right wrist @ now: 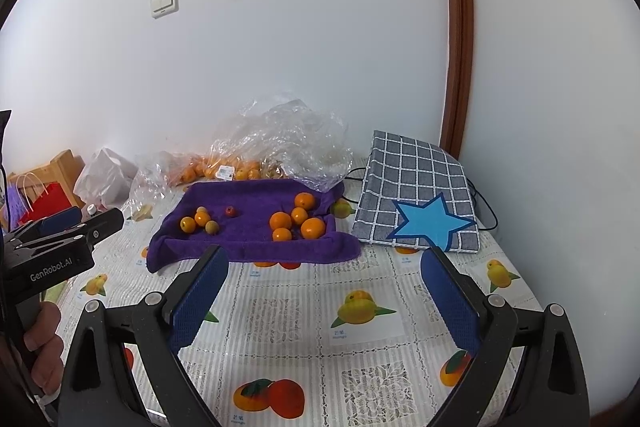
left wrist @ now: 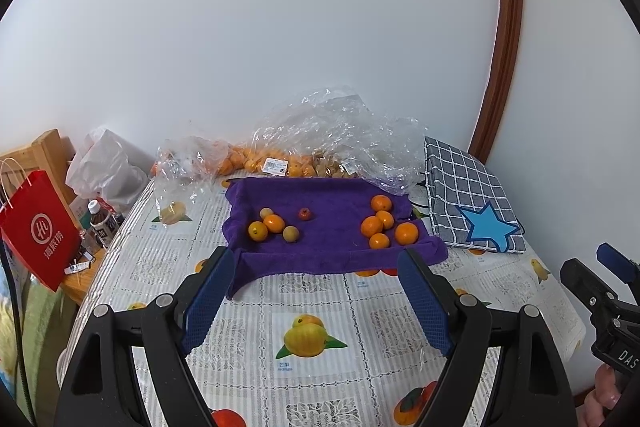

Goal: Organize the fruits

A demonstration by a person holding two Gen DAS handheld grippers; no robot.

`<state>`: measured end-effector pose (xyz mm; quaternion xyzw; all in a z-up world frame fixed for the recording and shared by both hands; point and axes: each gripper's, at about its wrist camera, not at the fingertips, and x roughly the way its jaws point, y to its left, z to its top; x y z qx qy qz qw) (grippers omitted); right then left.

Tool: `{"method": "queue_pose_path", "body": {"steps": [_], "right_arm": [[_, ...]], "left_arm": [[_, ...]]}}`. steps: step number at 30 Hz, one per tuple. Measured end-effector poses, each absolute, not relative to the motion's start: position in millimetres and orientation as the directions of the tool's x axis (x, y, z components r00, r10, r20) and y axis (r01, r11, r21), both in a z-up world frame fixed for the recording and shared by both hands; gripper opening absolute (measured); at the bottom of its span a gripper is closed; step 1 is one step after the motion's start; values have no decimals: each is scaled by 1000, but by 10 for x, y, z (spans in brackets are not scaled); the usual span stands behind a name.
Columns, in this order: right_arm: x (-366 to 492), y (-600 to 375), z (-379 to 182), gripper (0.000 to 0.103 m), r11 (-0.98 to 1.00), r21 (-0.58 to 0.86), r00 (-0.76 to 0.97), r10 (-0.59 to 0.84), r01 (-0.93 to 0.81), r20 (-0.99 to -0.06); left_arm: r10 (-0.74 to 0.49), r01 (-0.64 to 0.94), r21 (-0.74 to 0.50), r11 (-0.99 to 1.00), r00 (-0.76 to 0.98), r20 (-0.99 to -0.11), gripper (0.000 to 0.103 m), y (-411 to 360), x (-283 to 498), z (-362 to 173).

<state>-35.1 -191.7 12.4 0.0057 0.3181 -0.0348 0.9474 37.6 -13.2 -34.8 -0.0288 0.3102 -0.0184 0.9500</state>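
- Fruits lie on the purple towel (left wrist: 320, 227) in two groups: oranges (left wrist: 382, 225) right, a mixed cluster (left wrist: 274, 225) left; round, they may roll off onto the tabletop (left wrist: 320, 307) if nudged.
- Left claw (left wrist: 320, 303) and right claw (right wrist: 324, 301) both gape apart, empty, short of the towel; snagging the cloth could scatter everything.

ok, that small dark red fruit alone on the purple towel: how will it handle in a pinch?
The small dark red round fruit will probably roll if nudged. It looks light and could slip from the wide blue pads. The soft purple towel may damp rolling.
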Motion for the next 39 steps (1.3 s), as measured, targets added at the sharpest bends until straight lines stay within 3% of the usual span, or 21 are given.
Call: {"method": "queue_pose_path", "body": {"steps": [39], "right_arm": [[-404,-1871,65,96,998,-24,796,-67,65,-601]], "left_arm": [[-44,-2,-77,997,809,-586,83,-66,367,-376]]}}
